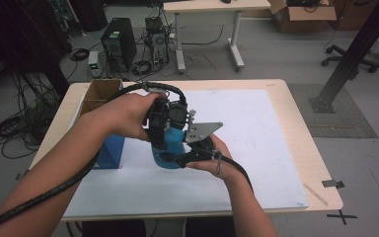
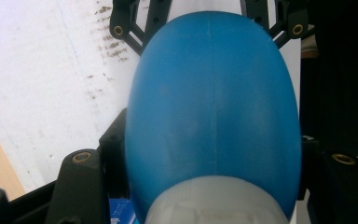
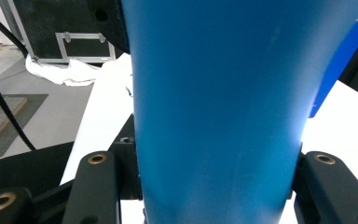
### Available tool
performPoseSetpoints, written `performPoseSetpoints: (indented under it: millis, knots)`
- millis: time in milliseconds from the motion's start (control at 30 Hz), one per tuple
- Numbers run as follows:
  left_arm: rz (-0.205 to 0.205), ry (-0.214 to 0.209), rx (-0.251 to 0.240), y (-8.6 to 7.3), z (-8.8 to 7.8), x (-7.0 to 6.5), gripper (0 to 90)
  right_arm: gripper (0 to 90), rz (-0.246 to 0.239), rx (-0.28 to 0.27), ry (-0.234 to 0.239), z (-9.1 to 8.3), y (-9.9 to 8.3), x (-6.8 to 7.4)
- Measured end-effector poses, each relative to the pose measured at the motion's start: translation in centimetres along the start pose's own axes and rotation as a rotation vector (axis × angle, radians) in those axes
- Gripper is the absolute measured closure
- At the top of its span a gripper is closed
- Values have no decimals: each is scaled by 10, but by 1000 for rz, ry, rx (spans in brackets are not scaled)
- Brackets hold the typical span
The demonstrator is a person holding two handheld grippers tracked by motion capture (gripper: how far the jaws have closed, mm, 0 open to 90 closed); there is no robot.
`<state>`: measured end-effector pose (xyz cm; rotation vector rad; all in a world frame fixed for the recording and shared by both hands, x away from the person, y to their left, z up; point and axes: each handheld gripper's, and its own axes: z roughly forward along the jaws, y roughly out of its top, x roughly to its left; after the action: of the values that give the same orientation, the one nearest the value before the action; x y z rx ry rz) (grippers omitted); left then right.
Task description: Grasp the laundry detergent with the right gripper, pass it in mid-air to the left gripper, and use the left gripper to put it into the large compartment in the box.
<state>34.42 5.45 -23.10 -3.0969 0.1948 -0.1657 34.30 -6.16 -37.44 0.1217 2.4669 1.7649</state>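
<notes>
Blue plastic bottle [image 2: 212,112] up close, above the white mat [image 1: 256,133], pinched by both the left tool [image 1: 170,123] and right tool [image 1: 190,155]. Smooth, probably light and slippery; grip the waist.

Blue bottle [image 1: 171,148] mostly hidden behind both hands and gripper bodies in high view; its bottom cut off by right gripper view's lower edge; cap [image 2: 214,203] cropped at left gripper view's bottom.

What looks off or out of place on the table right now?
Nothing looks spilled or broken. The blue bottle stands upright on the white mat, clamped by both the left hand-held gripper and the right hand-held gripper. Dark smudges mark the mat.
</notes>
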Motion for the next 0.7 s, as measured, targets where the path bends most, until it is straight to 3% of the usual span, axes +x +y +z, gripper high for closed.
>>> performPoseSetpoints:
  millis: [233, 600, 667, 700]
  knots:
    - [-8, 2, 15, 1, -3, -3, 390, 450, -5, -3, 2, -1, 2, 3]
    - [-4, 23, 41, 6, -13, -7, 393, 427, -24, -60, -17, -1, 4, 6]
    - [-4, 29, 36, 6, -14, -8, 392, 338, -1, -79, -13, 0, 5, 6]
    - [1, 32, 37, 6, -15, -8, 392, 336, -1, -80, -12, 0, 5, 6]
